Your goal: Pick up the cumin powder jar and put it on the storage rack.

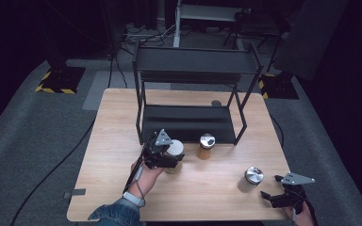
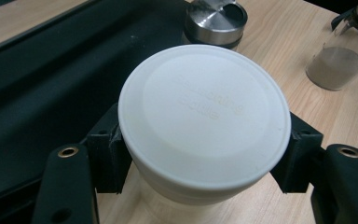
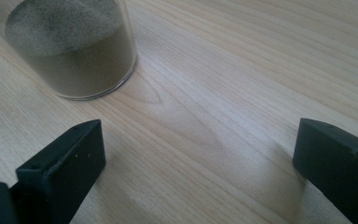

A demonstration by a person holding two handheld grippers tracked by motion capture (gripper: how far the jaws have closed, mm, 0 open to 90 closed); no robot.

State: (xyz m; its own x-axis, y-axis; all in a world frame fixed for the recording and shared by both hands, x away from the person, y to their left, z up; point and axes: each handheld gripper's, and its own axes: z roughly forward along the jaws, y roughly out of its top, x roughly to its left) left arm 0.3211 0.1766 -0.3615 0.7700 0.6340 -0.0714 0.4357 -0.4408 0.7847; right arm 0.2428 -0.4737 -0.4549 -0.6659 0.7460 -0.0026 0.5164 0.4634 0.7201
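Steel-lidded jar (image 1: 206,146) beside white-lidded jar (image 1: 174,155) (rack (image 1: 188,123) behind)

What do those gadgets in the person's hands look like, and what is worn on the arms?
Both are matte black: the left gripper and right gripper each carry a grey three-cornered plate. Blocky black fingers show brass-coloured rivets. A blue denim sleeve and pale wristband cover the left arm.

**Matt plastic, brushed metal, pale wood**

The white lid (image 2: 204,119) looks like smooth matt plastic. The desk (image 3: 223,84) is pale wood with visible grain. A steel-capped jar (image 2: 216,18) has a brushed metal top; another jar (image 3: 74,46) is clear glass. The jaws are matt black.
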